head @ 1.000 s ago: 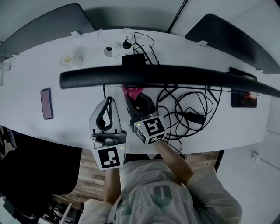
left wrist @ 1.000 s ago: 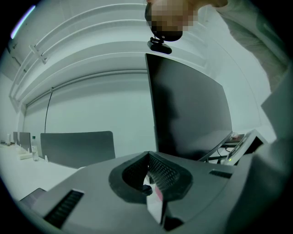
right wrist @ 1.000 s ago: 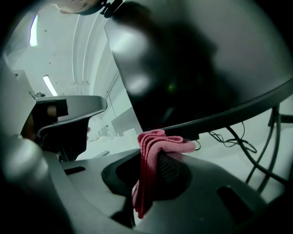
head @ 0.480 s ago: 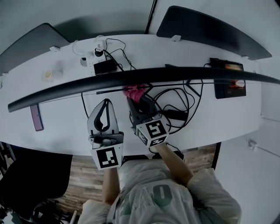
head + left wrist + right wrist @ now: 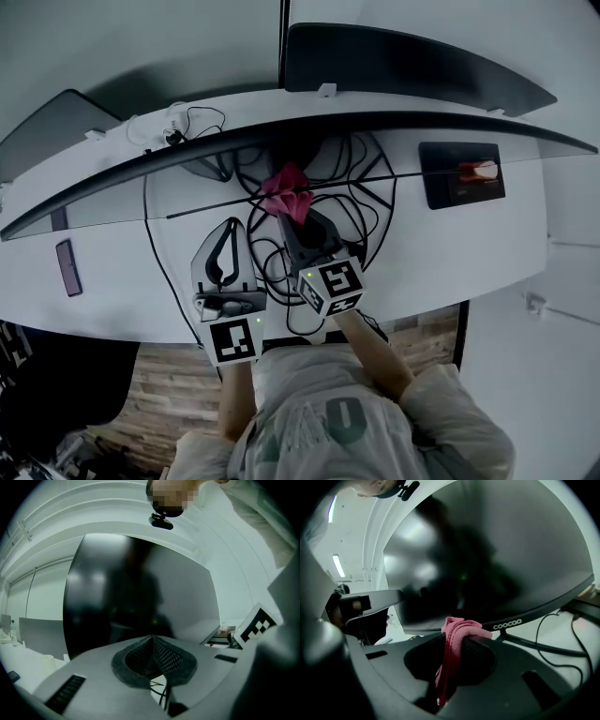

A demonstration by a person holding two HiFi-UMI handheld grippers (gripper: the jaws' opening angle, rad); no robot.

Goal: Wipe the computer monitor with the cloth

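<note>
Pink cloth (image 5: 287,193), bunched into a soft wad, is pinched between the closed jaws of the right gripper (image 5: 296,214). In the right gripper view a fold of it hangs down between the pads. The person's forearm (image 5: 370,342) reaches forward behind that gripper.

Just beside it, the left gripper (image 5: 228,231) hovers over the desk with its jaws together at the tips and nothing between them. Its own view shows only the two mesh-textured pads (image 5: 164,656) meeting in a point.

Both grippers are above the white curved desk (image 5: 112,281), over a tangle of black cables (image 5: 361,202) that loops across the middle of the desktop. A dark flat phone (image 5: 67,267) lies well off to the left, and a black rectangular tablet (image 5: 459,173) lies flat on the right.

The cloth is held up in front of the wide curved black monitor (image 5: 403,120), close to the lower edge of its dark screen and near the middle of its width. Whether it touches the glass cannot be told. The right gripper view shows white lettering (image 5: 508,625) on the bottom bezel, just right of the cloth.

Behind the monitor, a white power strip with plugs (image 5: 173,136) sits at the back left of the desk. Beyond the desk stand a dark curved panel (image 5: 403,61) on the right and a second dark panel (image 5: 47,127) on the left.
</note>
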